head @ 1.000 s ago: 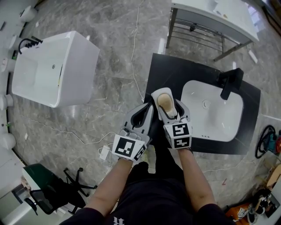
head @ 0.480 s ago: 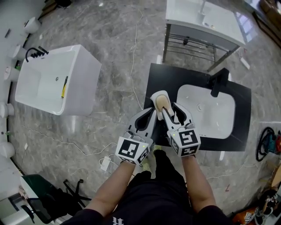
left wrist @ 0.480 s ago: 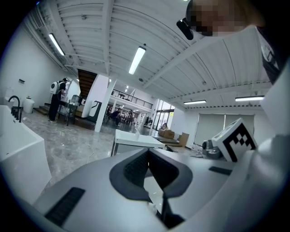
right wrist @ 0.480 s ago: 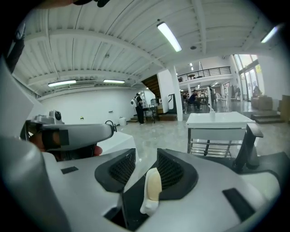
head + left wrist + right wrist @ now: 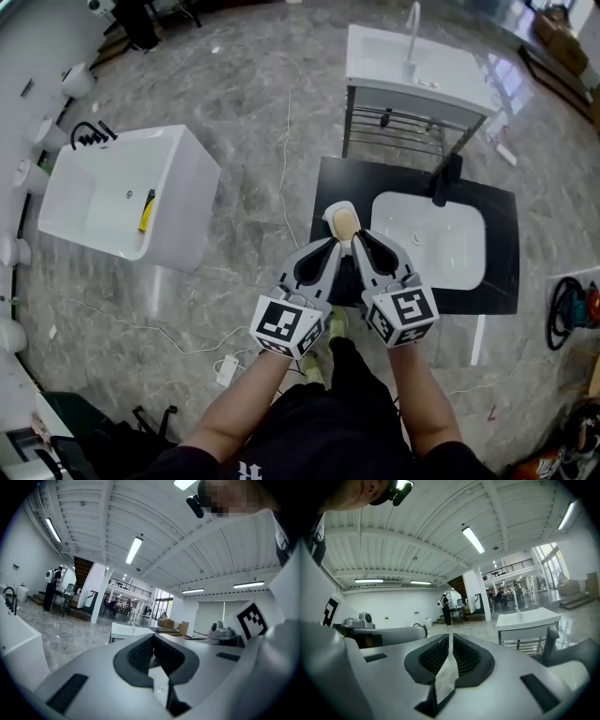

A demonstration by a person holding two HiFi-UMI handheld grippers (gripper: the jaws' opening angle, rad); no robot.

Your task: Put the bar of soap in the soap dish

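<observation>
A tan oval bar of soap [image 5: 344, 223] lies in the white soap dish [image 5: 330, 213] on the left part of the black counter [image 5: 330, 178]. Both grippers hang high above it, close to the head camera, side by side and pointing roughly level. My left gripper [image 5: 330, 246] [image 5: 153, 637] has its jaws together and holds nothing. My right gripper [image 5: 357, 238] [image 5: 449, 637] is closing; its pads stand almost together with nothing between them. In both gripper views only the hall ahead shows; the soap and dish are out of sight there.
A white basin [image 5: 441, 248] with a black tap [image 5: 443, 178] is set into the counter's right part. A white bathtub [image 5: 122, 192] stands at the left, and a white washstand on a metal frame [image 5: 412, 66] behind the counter. Cables run across the marble floor [image 5: 253, 122].
Both grippers have risen away from the counter toward the camera. The right jaws, wide open around the soap dish a second ago, have closed. The soap stays in the dish.
</observation>
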